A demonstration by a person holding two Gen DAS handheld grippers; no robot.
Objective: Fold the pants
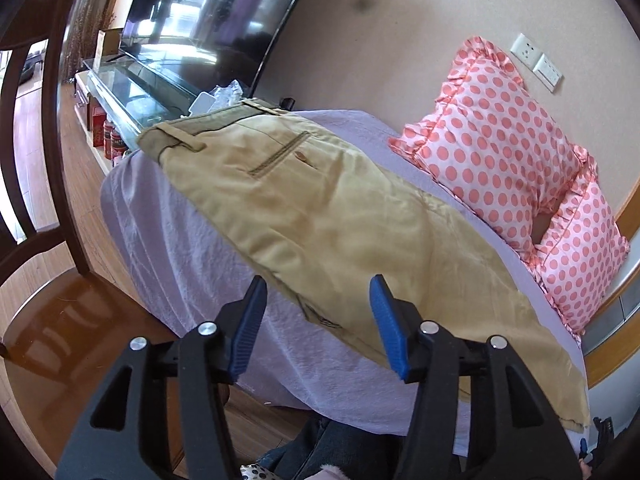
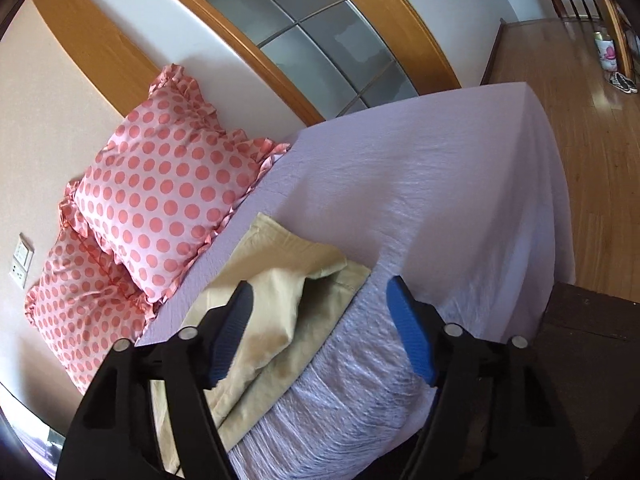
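Note:
Tan pants (image 1: 328,216) lie flat along a table covered with a lilac cloth (image 1: 168,248), waistband and back pocket at the far end, legs stacked and running toward the near right. My left gripper (image 1: 318,286) is open and empty, hovering above the near long edge of the pants around the thigh. In the right wrist view the leg cuffs (image 2: 288,276) lie on the cloth (image 2: 420,200), one leg end slightly rumpled over the other. My right gripper (image 2: 320,292) is open and empty just above the cuffs.
Two pink polka-dot pillows (image 1: 500,152) (image 2: 160,200) lean against the wall behind the pants. A TV (image 1: 208,16) on a glass stand sits past the waistband. A dark wooden chair (image 1: 44,128) stands at left. Wooden floor (image 2: 580,120) surrounds the table.

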